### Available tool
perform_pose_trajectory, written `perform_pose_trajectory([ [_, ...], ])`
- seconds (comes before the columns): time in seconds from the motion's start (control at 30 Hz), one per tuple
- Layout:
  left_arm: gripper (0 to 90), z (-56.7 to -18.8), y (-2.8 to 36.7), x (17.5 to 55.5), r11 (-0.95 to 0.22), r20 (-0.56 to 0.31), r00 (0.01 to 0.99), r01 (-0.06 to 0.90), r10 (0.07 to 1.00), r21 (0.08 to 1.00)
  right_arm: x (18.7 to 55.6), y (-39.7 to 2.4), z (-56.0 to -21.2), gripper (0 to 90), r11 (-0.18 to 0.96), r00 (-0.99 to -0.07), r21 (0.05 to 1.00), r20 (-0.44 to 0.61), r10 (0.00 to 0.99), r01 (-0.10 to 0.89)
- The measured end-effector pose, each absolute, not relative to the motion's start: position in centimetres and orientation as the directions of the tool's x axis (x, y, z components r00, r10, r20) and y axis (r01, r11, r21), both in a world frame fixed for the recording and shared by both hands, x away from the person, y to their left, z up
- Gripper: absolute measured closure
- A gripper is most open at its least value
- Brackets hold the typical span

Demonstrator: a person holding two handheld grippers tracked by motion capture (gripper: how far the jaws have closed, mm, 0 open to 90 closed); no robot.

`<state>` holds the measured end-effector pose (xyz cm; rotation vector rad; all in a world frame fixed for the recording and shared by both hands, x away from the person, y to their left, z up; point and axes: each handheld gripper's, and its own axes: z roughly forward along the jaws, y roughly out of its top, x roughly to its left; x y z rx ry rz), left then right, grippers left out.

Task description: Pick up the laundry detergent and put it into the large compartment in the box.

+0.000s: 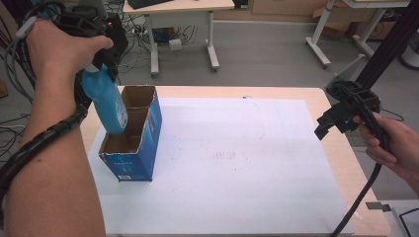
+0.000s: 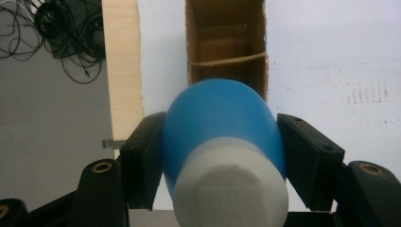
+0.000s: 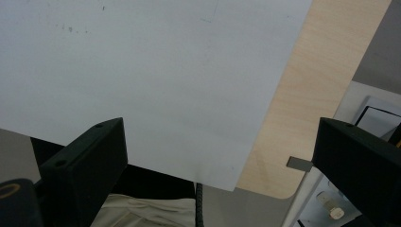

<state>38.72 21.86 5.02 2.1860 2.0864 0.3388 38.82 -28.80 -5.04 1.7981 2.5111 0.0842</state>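
The left gripper [image 1: 101, 61] is holding a blue bottle [image 1: 106, 101] over the open box [image 1: 132, 133], its jaws clamped on the bottle's sides near the white cap end. In the left gripper view the bottle [image 2: 222, 142] is sitting squarely between the jaws, base pointing down toward the box [image 2: 227, 47] below. The box is standing on the white sheet [image 1: 222, 163] at the counter's [image 1: 341, 158] left side and is split by a cardboard divider into two compartments. From the high view the bottle's base is hanging tilted over the near compartment, at or just past the rim; whether it is touching the cardboard cannot be told.

The right gripper [image 1: 341, 118] is idling at the counter's right edge, jaws apart and holding nothing.

Judgement: the step in hand is loading the bottle into the box. The next move calls for straightening the bottle, centring it clear of divider and walls, then lowering it before release.
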Motion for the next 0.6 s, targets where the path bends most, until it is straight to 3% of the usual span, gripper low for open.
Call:
perform_pose_trajectory([
  [0.6, 37.0, 0.4, 22.2, 39.7, -0.062, 0.080, 0.048, 0.979, 0.996, 0.193, 38.6, -28.1, -5.2, 4.1, 0.325, -0.324, 0.072, -0.019, 0.946, 0.943],
])
